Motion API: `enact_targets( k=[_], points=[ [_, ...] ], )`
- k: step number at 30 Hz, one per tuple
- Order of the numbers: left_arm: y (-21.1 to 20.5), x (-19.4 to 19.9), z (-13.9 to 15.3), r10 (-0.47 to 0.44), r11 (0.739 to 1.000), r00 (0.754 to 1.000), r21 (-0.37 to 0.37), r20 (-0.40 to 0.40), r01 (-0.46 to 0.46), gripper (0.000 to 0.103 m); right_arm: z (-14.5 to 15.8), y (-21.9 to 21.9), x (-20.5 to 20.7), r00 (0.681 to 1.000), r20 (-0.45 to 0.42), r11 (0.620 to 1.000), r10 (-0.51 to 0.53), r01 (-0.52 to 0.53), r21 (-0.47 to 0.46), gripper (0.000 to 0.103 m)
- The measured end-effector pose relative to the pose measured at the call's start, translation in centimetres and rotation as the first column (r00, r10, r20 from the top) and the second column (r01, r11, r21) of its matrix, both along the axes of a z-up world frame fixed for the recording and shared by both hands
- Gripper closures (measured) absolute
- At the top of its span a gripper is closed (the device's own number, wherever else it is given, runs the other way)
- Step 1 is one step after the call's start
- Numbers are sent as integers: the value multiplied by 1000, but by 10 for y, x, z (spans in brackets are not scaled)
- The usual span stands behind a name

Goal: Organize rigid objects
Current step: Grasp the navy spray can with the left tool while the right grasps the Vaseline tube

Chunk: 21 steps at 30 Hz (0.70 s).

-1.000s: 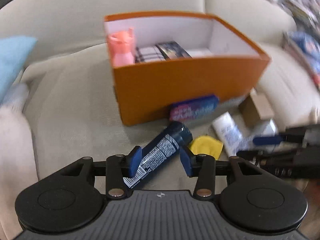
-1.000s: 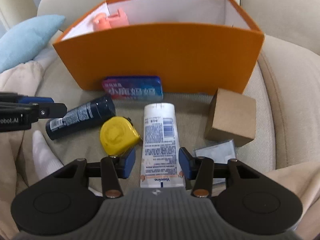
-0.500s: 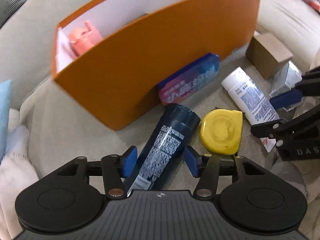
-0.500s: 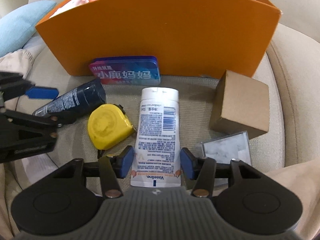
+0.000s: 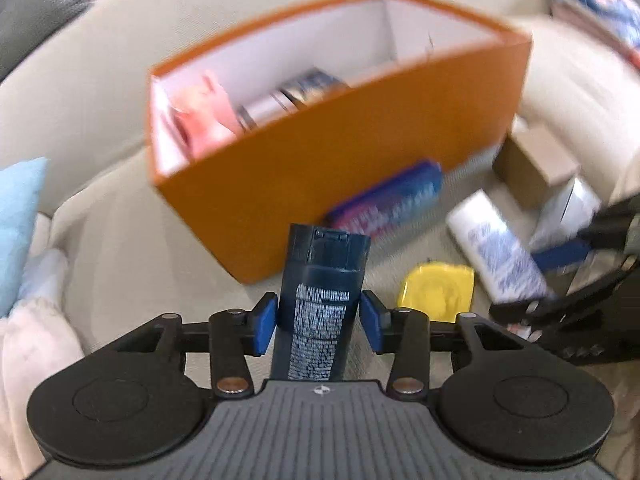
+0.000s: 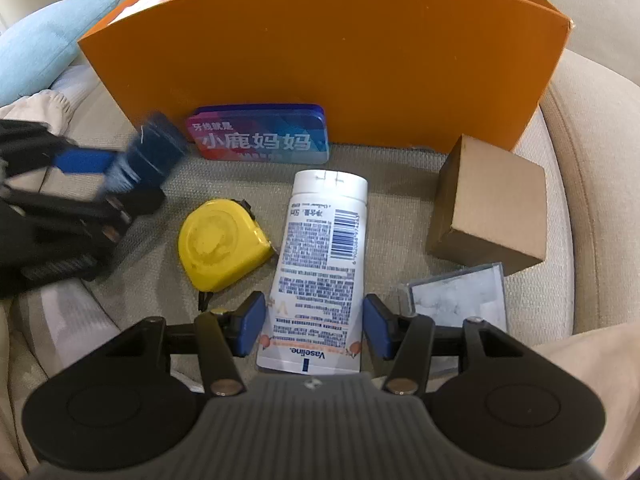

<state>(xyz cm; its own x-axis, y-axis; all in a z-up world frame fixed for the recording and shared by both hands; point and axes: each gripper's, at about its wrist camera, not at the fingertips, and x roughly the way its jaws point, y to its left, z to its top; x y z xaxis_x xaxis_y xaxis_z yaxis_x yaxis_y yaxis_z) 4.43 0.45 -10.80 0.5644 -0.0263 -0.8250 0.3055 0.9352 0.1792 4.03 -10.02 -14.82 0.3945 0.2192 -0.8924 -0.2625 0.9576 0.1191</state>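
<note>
A dark blue bottle (image 5: 324,280) with white print lies along my left gripper (image 5: 318,320), whose jaws are closing with both blue pads against its sides. In the right wrist view the bottle (image 6: 154,152) hangs blurred above the sofa seat. My right gripper (image 6: 314,324) stands open astride the lower end of a white lotion tube (image 6: 324,252) lying on the seat, with a gap on each side. The orange box (image 5: 360,152) stands behind, holding a pink object (image 5: 204,120) and small packs.
On the seat lie a yellow tape measure (image 6: 222,244), a blue and pink tin (image 6: 260,136) against the box, a brown cardboard cube (image 6: 492,208) and a clear flat case (image 6: 460,296). A light blue cushion (image 6: 44,52) sits at the left.
The left gripper's pads have come in onto the dark blue bottle, which now points straight ahead and is off the seat. The right gripper has sunk closer over the white tube.
</note>
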Motion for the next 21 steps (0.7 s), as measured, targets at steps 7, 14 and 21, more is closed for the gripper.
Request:
enact_targets(
  k=[7, 14, 21],
  points=[
    [26, -10, 43, 120, 985, 991, -133, 51, -112, 55, 0, -3, -3, 1000, -10, 1000, -15, 15, 0, 49],
    [57, -11, 42, 252, 941, 967, -227, -24, -251, 56, -5, 7, -1, 999, -27, 998, 18, -20, -67, 46],
    [63, -18, 41, 270, 930, 963, -254, -24, -267, 56, -13, 25, -14, 996, -18, 977, 91, -93, -192, 44]
  ],
)
